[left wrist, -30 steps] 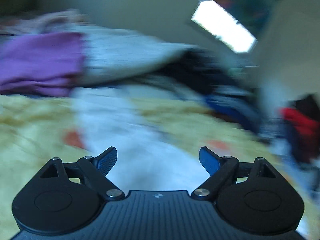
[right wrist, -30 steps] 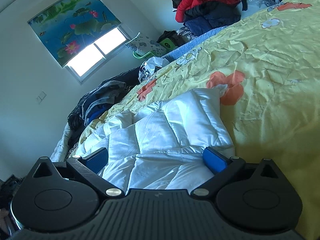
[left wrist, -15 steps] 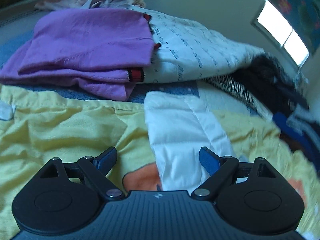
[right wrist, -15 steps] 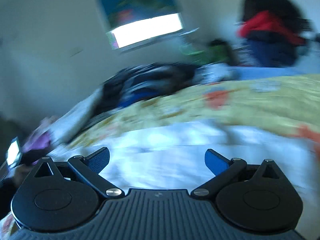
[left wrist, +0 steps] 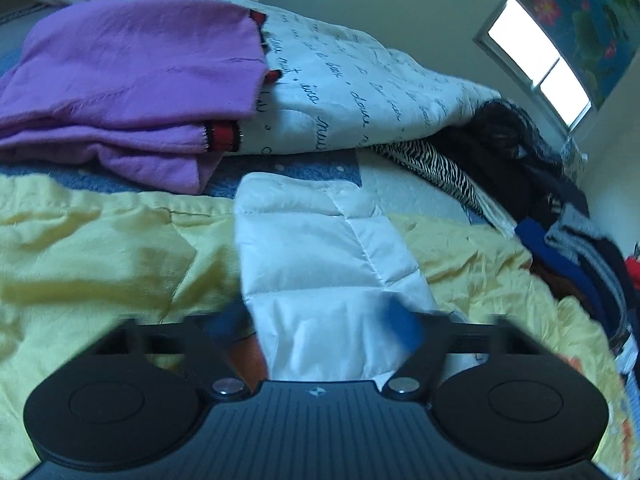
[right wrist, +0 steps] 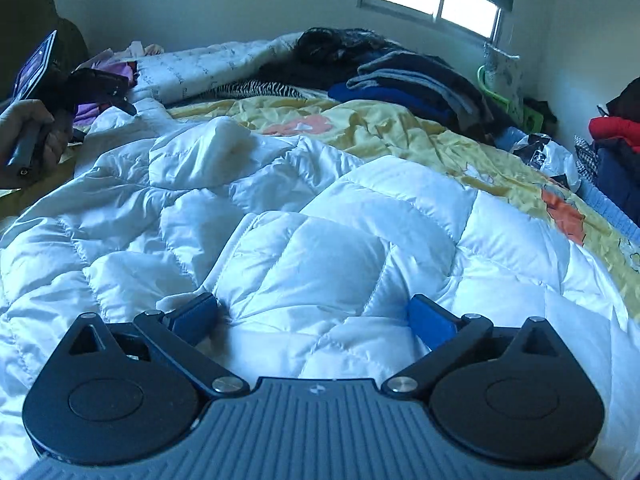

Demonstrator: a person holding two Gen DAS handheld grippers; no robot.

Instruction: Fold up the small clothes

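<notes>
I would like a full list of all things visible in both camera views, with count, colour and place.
puffer jacket: 1, white, spread on bedspread
bedspread: 1, yellow with orange patches, on bed
purple garment: 1, folded, far left
quilt with script print: 1, white, beside purple garment
zebra-print cloth: 1, black-white, under quilt edge
dark clothes pile: 1, blue-grey, near window
window: 1, bright, far wall
left gripper: open, over jacket sleeve
right gripper: open, on jacket

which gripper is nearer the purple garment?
Left. The left gripper faces the purple garment just past the white jacket's sleeve; the right gripper sits over the jacket's body, farther away.
</notes>
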